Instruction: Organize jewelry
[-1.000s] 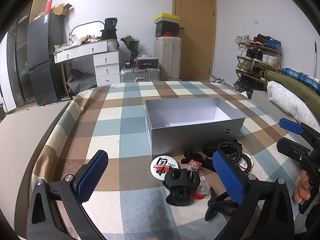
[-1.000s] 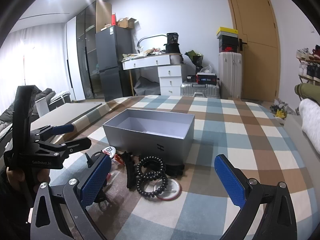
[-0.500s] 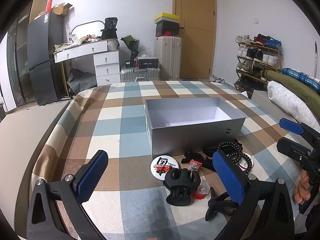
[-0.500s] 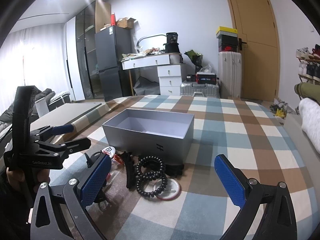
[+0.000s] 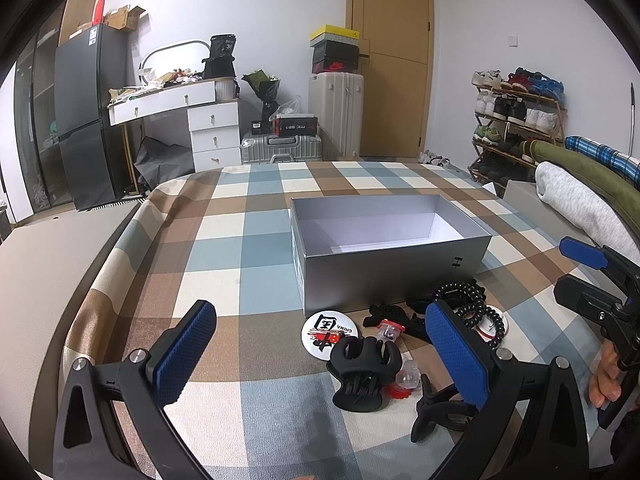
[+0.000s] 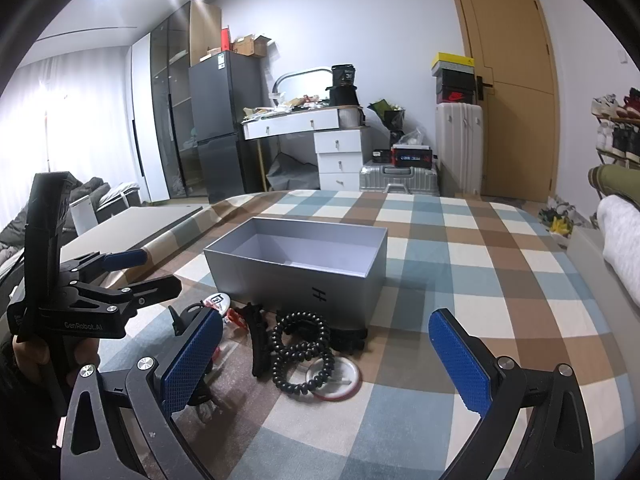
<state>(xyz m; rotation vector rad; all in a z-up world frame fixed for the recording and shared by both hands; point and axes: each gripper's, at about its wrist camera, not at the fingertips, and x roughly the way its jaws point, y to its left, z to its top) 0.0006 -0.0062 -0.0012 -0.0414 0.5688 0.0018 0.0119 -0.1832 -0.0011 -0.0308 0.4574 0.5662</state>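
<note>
An open, empty grey box (image 5: 390,248) (image 6: 298,268) sits on the checked cloth. In front of it lie a black claw clip (image 5: 365,372), a round white badge (image 5: 327,330), a small red-capped clear piece (image 5: 387,328), a black spiral hair tie (image 5: 470,308) (image 6: 302,348), a long black clip (image 6: 259,338) and a red-rimmed disc (image 6: 338,376). My left gripper (image 5: 324,354) is open and empty, just short of the claw clip. My right gripper (image 6: 326,364) is open and empty above the spiral tie and disc.
The checked cloth (image 5: 224,256) covers the surface; its left edge drops off beside a grey board (image 5: 48,264). Folded blankets (image 5: 580,200) lie at the right. Suitcases, drawers, a fridge and a shoe rack stand far behind.
</note>
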